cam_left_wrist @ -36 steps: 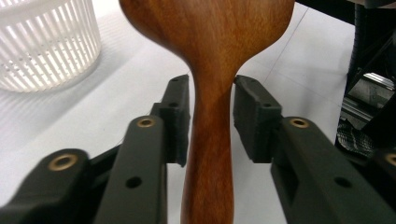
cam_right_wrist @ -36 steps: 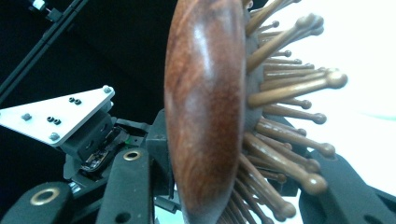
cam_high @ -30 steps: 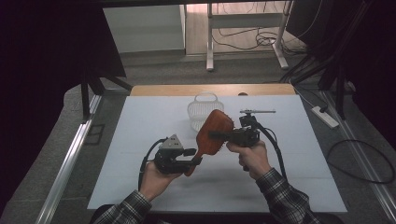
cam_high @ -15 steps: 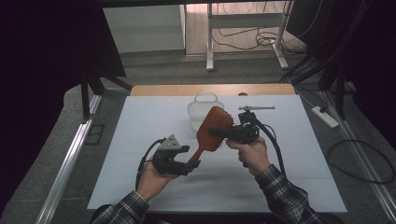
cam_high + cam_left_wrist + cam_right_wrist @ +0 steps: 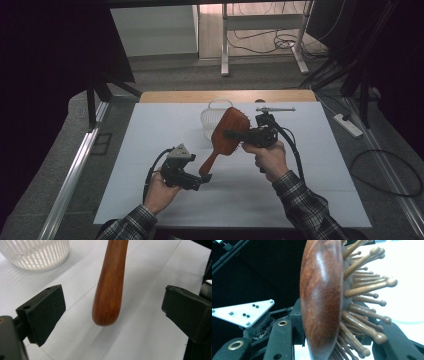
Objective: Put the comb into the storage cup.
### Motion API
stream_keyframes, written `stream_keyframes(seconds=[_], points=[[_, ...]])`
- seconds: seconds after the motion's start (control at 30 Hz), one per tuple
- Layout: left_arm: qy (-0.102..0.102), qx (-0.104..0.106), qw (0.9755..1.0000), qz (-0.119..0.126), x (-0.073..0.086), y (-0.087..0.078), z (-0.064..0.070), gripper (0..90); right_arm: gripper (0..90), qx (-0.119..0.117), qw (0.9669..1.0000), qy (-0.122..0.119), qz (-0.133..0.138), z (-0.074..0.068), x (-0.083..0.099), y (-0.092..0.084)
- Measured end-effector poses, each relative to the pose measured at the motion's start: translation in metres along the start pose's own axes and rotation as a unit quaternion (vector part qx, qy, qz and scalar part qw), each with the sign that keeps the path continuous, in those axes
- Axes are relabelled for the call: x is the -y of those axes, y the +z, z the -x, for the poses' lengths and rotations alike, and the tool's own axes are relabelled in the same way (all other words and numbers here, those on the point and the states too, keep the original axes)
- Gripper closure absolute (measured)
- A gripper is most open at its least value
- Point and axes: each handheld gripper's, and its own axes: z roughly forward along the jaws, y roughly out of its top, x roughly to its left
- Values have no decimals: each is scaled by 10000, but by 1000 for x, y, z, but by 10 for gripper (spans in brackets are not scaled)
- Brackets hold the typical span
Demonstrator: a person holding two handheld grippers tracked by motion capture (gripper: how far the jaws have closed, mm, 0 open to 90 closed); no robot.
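Light is falling from above onto the table (image 5: 150,150), leaving the surroundings lying dark. Glare is washing out the table behind the brush (image 5: 322,302), whose near edge is blurring.

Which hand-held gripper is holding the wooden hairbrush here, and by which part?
The right hand-held gripper clamps the hairbrush across its head. The left hand-held gripper has just been opening; the handle end lies between its jaws, untouched.
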Motion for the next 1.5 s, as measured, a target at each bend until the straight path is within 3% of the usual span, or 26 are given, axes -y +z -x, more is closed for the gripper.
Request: stream_keyframes(seconds=[0.1, 0.37, 0.57, 1.0, 1.5], points=[[-12, -9, 10000, 0, 1, -1, -1, 30, 534, 42, 10000, -9, 39, 1, -3, 0], [-69, 265, 9996, 88, 6, -5, -4, 5, 534, 112, 9998, -34, 135, 3, -12, 1], [-115, 222, 9997, -6, 10, -7, -5, 0, 534, 149, 9997, -59, 183, 4, -18, 1], [-174, 60, 9998, 39, 22, -21, -3, 0, 534, 279, 9990, -84, 353, 6, -31, -3], [-234, -233, 9994, -33, 38, -39, -7, 0, 534, 374, 9980, -47, 501, 8, -47, 1]])
